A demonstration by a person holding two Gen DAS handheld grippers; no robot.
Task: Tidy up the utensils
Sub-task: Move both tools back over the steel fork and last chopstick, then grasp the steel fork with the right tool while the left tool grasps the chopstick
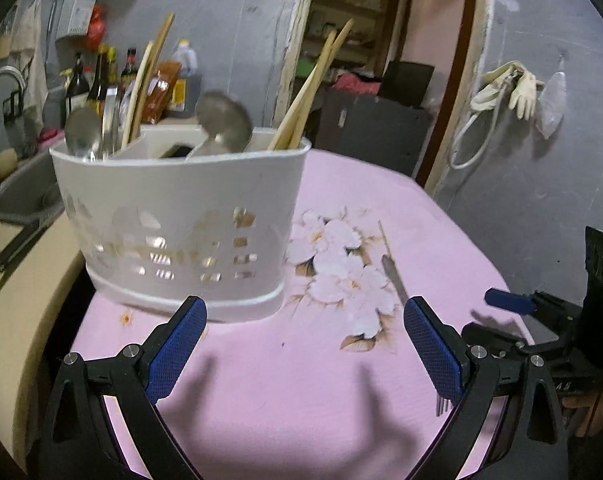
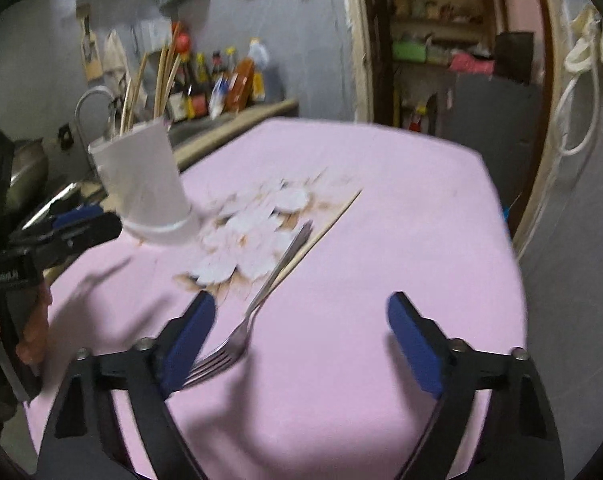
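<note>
Kitchen table under a pink floral cloth (image 2: 341,360). Nearest, the right gripper (image 2: 301,320) stands wide, nothing clamped; a fork (image 2: 237,340) lies tines-forward beside its left finger, a single chopstick (image 2: 321,232) alongside its handle. The left gripper (image 1: 305,328) is likewise wide and empty. Beyond it, a white caddy (image 1: 181,200) holds spoons (image 1: 221,118) and chopsticks (image 1: 313,84). Bottle labels behind are unreadable.

front: caddy (image 1: 181,216) blocks | right: pink tablecloth (image 2: 381,208) free
</note>
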